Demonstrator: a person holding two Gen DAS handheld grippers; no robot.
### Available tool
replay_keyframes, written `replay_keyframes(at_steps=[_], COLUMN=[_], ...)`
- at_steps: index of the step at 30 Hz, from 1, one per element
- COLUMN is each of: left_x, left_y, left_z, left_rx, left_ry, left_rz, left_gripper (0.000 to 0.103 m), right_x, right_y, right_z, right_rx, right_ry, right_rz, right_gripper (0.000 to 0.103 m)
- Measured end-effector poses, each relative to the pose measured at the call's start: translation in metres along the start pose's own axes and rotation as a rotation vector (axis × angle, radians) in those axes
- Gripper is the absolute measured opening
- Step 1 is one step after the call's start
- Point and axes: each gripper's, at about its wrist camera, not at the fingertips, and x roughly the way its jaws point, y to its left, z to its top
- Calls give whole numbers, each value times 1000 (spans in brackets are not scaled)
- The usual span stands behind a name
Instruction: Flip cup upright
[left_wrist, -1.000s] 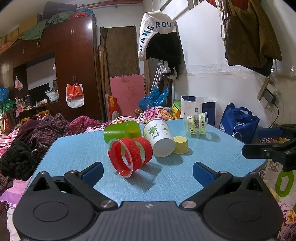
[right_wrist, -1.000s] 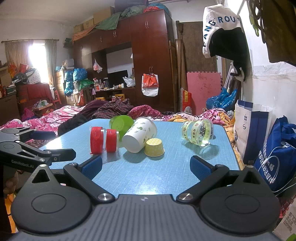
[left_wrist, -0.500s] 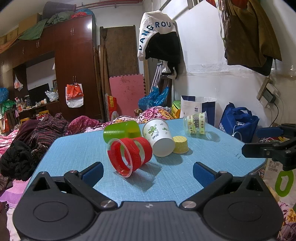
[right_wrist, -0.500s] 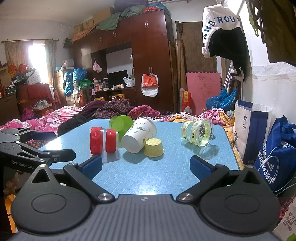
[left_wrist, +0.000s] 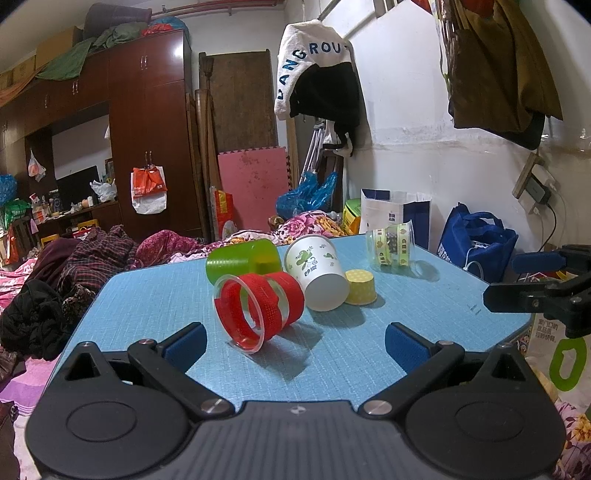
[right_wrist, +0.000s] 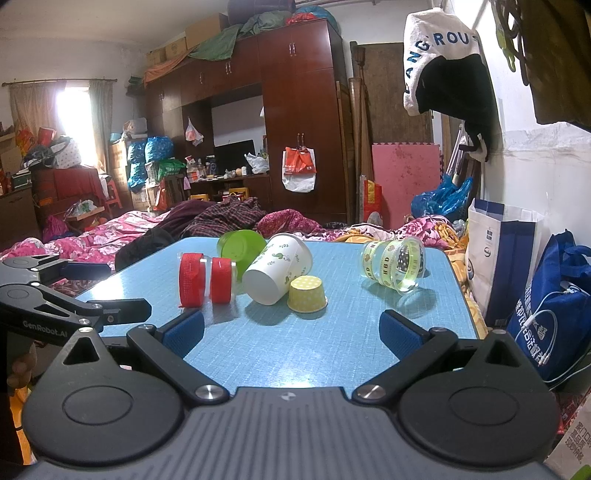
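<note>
The clear plastic cup with red mesh bands (left_wrist: 258, 308) lay on its side just ahead of my left gripper (left_wrist: 295, 341), mouth toward me, touching the green plastic cup (left_wrist: 242, 260) and white paper cup (left_wrist: 319, 277) behind it. Both my grippers were spread wide, empty; the right gripper (right_wrist: 291, 332) sat well back. I figured pinching one rim wall and rolling it up slowly was best, so the neighbours didn't get knocked.

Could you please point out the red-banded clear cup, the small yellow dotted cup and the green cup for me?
red-banded clear cup (left_wrist: 258, 312): left wrist view, on its red band.
small yellow dotted cup (right_wrist: 307, 294): right wrist view, on its side wall.
green cup (left_wrist: 240, 260): left wrist view, on its side wall.
</note>
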Motion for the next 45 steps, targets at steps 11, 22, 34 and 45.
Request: replay_keyframes(at_steps=[11,22,34,45], left_x=[10,112,227,287], left_y=[3,-31,-66,-103], left_z=[21,107,168,163], left_rx=[9,528,879,1135], left_ry=[-73,39,170,261], left_rz=[-125,-414,-715,-917], left_gripper=[103,103,100,94], right_x=[7,39,71,84], right_y=[-14,-45,-89,-114], right_z=[-7,-8,6,13], right_rx=[14,117,300,375], right_ry=[18,90,172,211], right_rz=[-8,-87,-158,-196], right_gripper=[102,102,102,102])
